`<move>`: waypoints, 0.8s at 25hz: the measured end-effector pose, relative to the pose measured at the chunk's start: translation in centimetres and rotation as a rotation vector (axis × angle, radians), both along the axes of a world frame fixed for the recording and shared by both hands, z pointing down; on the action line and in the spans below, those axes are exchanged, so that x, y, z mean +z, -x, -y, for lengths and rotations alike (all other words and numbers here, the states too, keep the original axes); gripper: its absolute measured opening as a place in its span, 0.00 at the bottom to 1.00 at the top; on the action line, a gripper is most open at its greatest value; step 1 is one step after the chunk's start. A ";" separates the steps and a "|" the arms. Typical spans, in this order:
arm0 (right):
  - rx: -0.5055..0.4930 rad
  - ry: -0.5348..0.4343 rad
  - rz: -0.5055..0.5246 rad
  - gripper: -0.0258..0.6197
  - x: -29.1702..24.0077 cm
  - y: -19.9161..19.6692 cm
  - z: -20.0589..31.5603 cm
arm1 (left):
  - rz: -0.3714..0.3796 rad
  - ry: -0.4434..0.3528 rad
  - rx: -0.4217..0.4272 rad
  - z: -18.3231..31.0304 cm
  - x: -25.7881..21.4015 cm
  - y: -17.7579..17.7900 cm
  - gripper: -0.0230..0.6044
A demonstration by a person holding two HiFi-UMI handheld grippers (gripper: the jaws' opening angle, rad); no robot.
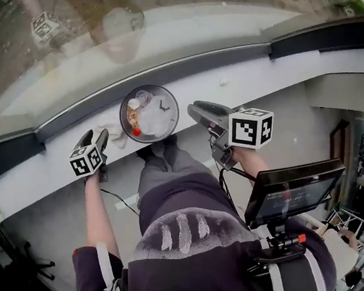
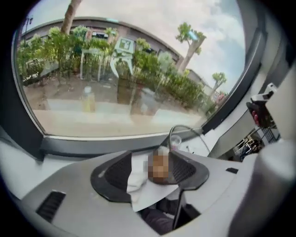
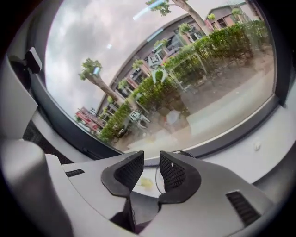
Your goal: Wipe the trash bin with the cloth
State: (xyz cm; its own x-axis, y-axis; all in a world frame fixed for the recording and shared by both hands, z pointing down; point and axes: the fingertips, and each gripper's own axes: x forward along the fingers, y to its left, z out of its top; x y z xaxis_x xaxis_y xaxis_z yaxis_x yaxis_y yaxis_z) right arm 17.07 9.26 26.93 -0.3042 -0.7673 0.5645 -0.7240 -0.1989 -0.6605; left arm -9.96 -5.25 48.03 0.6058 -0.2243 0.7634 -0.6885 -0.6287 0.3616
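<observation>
Curved window glass (image 1: 83, 44) and a white sill (image 1: 270, 73) wrap around a person seen from above, who stands on a grey floor (image 1: 279, 125). Nearest the camera, a small monitor (image 1: 292, 192) is strapped at the person's chest.

At 9 o'clock from the torso, the left gripper (image 2: 151, 172) points down and away. Its jaws are spread wide. The white cloth (image 2: 138, 185) sits between them, lying against one pad and apart from the other, so it is not pinched. At 1 o'clock from the torso, the right gripper (image 3: 151, 171) has its jaws parted by a narrow gap with nothing in it.

Farther out, at 12 o'clock from the person's feet, the trash bin (image 1: 151, 86) stands by the sill. In the head view the cloth lies crumpled just beside it at 8 o'clock, and the right gripper hangs near it at 3 o'clock. Neither gripper touches it. A clear cup (image 1: 143, 97) and a small red piece (image 1: 136, 131) lie inside with other scraps.

The cloth is off the bin and in no grip, so no wiping is under way. Whether the wipe is finished or yet to start cannot be told here.

The bin is upright with its open mouth facing the ceiling. Its long axis is vertical, so it appears end-on as a circle.
</observation>
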 end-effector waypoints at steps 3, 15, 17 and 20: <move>-0.044 -0.171 0.006 0.14 -4.5 1.1 1.5 | -0.174 -0.169 -0.027 1.6 -9.6 -0.3 0.18; -0.220 -0.468 0.131 0.04 -12.9 3.7 3.1 | -0.493 -0.569 0.178 -5.8 -35.2 -5.0 0.03; -0.255 -0.497 0.133 0.04 -13.2 4.7 3.2 | -0.505 -0.554 0.132 -6.2 -34.4 -3.7 0.03; -0.298 -0.527 0.136 0.04 -13.7 5.7 3.3 | -0.487 -0.563 0.098 -6.8 -34.0 -2.5 0.03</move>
